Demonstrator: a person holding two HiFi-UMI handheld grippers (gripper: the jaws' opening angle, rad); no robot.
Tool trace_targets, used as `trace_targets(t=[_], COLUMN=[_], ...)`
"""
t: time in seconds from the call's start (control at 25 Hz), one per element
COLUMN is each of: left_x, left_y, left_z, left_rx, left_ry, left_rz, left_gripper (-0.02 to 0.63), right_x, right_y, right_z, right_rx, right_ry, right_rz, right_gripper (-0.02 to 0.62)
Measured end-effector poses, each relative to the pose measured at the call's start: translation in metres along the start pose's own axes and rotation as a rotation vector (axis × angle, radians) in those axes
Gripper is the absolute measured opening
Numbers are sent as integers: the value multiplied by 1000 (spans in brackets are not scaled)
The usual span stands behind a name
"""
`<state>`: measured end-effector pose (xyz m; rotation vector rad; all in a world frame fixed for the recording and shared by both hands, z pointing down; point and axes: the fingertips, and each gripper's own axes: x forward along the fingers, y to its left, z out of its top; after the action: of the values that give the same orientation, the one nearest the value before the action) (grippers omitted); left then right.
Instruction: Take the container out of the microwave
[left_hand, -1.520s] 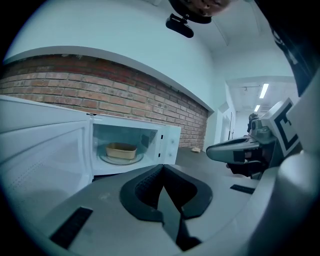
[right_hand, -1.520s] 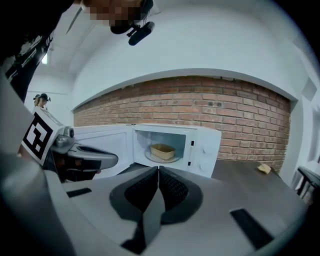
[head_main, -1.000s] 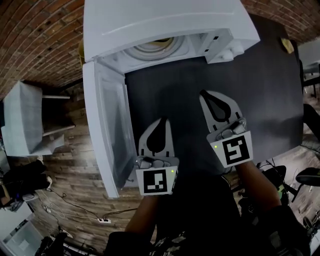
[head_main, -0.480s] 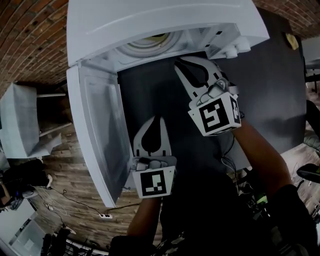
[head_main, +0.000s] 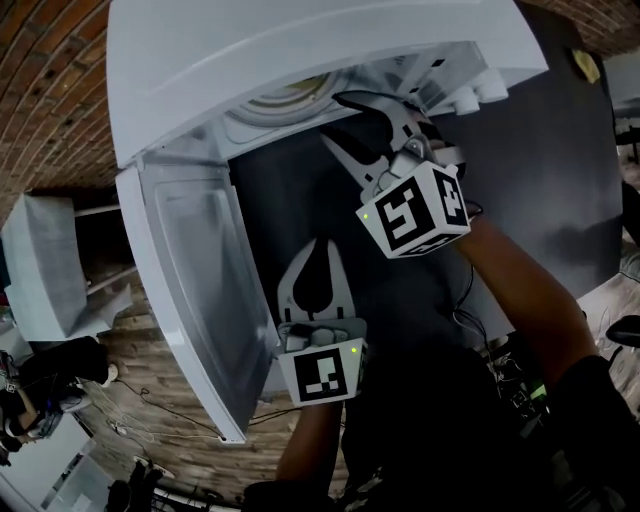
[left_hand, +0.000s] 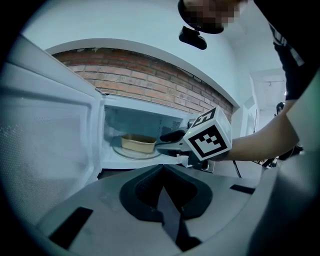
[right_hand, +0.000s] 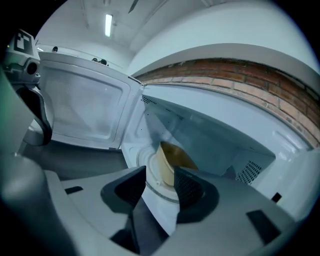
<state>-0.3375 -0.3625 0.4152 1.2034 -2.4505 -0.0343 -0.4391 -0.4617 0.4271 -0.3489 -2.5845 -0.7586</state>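
Tan oblong container (left_hand: 137, 144) on the glass turntable (left_hand: 131, 154) inside the open microwave (head_main: 300, 40), door (head_main: 190, 290) swung out at 9 o'clock. In the left gripper view its long axis runs 9 to 3 o'clock. The right gripper (left_hand: 162, 141) stands at the container's 3 o'clock, at the cavity mouth, facing a short end. Its jaws have just been opening and stand wide, with nothing between the pads. In its own view the container (right_hand: 172, 162) lies just beyond the gap at 12 o'clock, seemingly untouched. The left gripper (head_main: 320, 250) hangs well back at 6 o'clock, jaws together and empty. The right gripper is the nearer, so the reach looks to be its job.
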Motion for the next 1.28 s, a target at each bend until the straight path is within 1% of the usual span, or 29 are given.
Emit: trace_targets(t=[0.16,0.28,0.4,0.56,0.8,0.96,1.08,1.12,1.24,1.28], left_x=[12,13,13,17,18,16,12,11,8,7], left_y=[1,2,2,5,2,-1,1,1,1,2], left_z=[2,2,1,-6,-5,-6,-8,-9,-14,-15], left_rx=[-2,-22,-12,-9,2,-4,-1,-2,3,8], left_ry=[-18,-23,-19,-3,-15,-8,-3,0,16,21], left_rz=[-2,2,-2,-3,-19,-29,-28,-28,-33,-35], left_gripper=[8,8,8,8,8,8,8,8,8,8], right_x=[10,21,33,48,69,87,97,99,96,96], right_y=[-3,0,0,-1,-10,-11,-13,-14,-18,-19], right_z=[0,-1,3,6,12,13,8,6,6,6], right_rx=[-20,-36,-45,-118,-166,-230,-240,-230,-177,-173], right_ry=[-9,-7,-7,-3,11,50,88,98,97,97], right_rz=[-15,-16,-9,-13,-34,-26,-36,-37,-50,-56], right_gripper=[233,241,241,241,241,238,235,223,118,95])
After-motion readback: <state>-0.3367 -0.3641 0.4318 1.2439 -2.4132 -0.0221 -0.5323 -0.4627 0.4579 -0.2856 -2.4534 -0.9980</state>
